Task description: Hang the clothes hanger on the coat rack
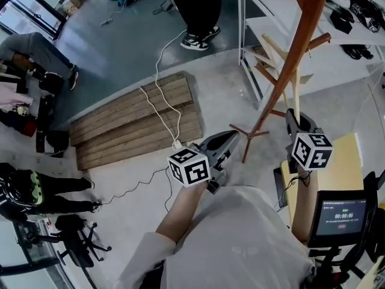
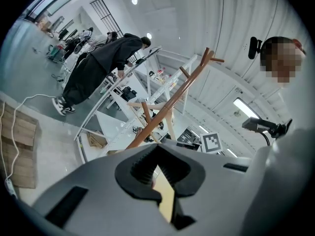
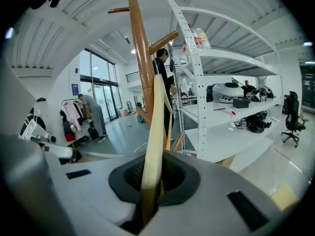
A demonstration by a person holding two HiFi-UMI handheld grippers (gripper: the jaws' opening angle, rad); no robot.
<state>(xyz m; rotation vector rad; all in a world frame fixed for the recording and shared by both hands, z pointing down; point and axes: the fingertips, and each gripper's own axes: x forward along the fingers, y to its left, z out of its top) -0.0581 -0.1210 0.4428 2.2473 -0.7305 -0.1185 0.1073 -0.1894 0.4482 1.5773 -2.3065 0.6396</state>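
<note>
My right claw point(image 3: 155, 181) is clamped on the clothes hanger point(image 3: 156, 132). Its pale wooden bar runs up out of the pads and away ahead of the jaws. From the head view, the same bar stands above the claw, beside the brown trunk of the coat rack point(image 1: 301, 35). I cannot tell whether the 2 are touching. My left claw point(image 2: 165, 181) has its jaws drawn together with only a thin slit between them and nothing in it. It sits off to the left of the right claw, well clear of the rack.

The hanger is not on the rack yet. A peg point(image 3: 162, 41) juts from the trunk above and ahead of the right claw's tips. I judge it the likely target, though I cannot make out the hanger's hook in any view.

Several things could go wrong from here:
1. The grip is on 1 narrow bar only, so if the wood knocks the trunk the hanger could twist in the pads and the hook would swing off line.
2. The trunk leans across my view, and pushing hard against it could rock the rack on its feet.
3. The white shelving point(image 3: 221, 53) stands just to the right of the claw, so a wide swing of the hanger's far arm could catch an upright.
4. Letting go before the hook is truly over the peg would drop the hanger to the floor.
</note>
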